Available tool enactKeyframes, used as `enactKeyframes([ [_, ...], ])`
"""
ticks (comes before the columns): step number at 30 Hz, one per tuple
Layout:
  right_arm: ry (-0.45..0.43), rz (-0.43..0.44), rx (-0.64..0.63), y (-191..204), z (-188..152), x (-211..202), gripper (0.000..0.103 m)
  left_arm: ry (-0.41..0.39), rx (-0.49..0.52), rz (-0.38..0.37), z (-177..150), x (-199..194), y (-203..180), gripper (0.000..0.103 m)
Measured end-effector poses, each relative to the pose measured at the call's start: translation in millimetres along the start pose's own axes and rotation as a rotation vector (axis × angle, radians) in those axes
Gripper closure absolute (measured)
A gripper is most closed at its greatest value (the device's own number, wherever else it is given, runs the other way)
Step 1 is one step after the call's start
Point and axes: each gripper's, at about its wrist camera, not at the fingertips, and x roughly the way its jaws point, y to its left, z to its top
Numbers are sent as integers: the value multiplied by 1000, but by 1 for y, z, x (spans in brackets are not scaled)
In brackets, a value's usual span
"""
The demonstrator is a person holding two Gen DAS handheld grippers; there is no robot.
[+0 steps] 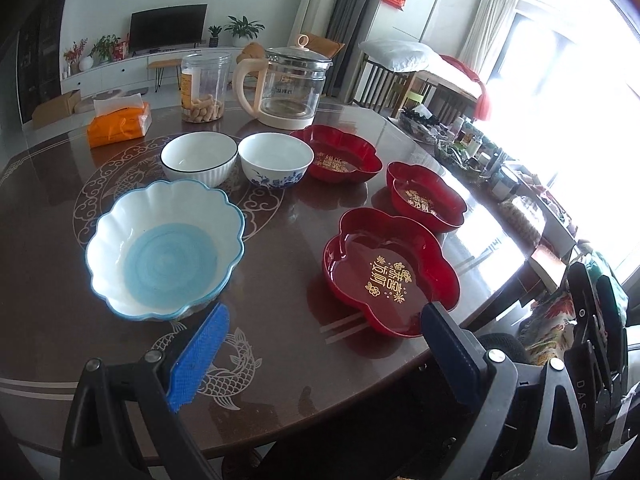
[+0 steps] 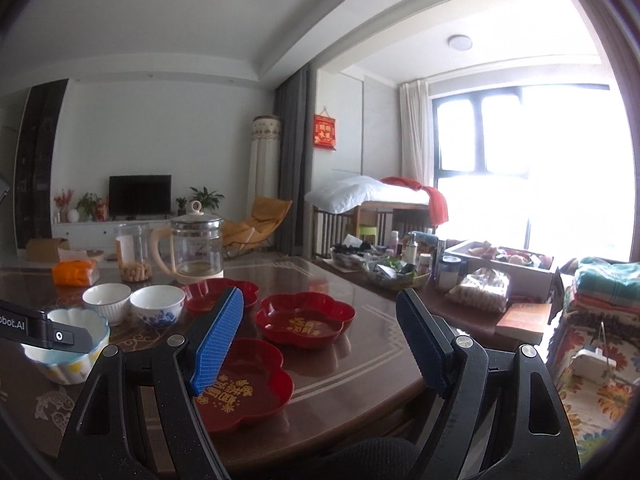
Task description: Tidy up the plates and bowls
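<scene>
A scalloped white bowl [image 1: 165, 249] with a blue centre and blue rim sits upright at left of the frame. Behind it, side by side and nearly touching, stand a ribbed white bowl [image 1: 199, 157] with a dark rim and a blue-flowered bowl [image 1: 275, 164]. Three red flower-shaped plates with gold lettering lie separately to the right: far [image 1: 336, 153], middle [image 1: 426, 195], near [image 1: 390, 270].

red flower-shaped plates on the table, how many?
3. Nearest red plate sits by the table edge in front of the left gripper; middle red plate behind it; far red plate beside the glass kettle. None stacked or hidden, apparently.
</scene>
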Motion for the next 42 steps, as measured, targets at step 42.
enactKeyframes([
  [42,130,363,132,-11,52,-6,13,-42,-33,27,-2,-31,26,7],
])
